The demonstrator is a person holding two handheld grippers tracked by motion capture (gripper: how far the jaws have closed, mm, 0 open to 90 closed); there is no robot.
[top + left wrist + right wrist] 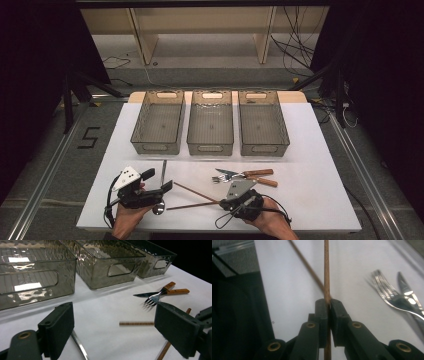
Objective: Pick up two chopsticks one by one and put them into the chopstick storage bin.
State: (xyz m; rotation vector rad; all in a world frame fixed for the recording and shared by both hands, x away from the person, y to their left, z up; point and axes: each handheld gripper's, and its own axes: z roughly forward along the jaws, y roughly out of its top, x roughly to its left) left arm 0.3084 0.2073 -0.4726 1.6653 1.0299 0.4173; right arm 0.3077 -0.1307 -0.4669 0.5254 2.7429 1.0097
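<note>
A thin brown wooden chopstick (pixel 326 270) is pinched between the shut jaws of the right claw (pixel 328 303). The stick runs long and straight out past the tips. In the high view it is seen pointing left, toward the left claw (pixel 161 181), which is wide open and holds nothing. A second brown chopstick (pixel 308 266) lies just beside it on the white table (pixel 352 290).

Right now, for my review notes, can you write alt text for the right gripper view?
The right gripper's two black jaws are shut on a wooden chopstick that runs straight up the frame above a white table. A second chopstick lies diagonally behind it, and a metal fork and knife lie at the right.
</note>
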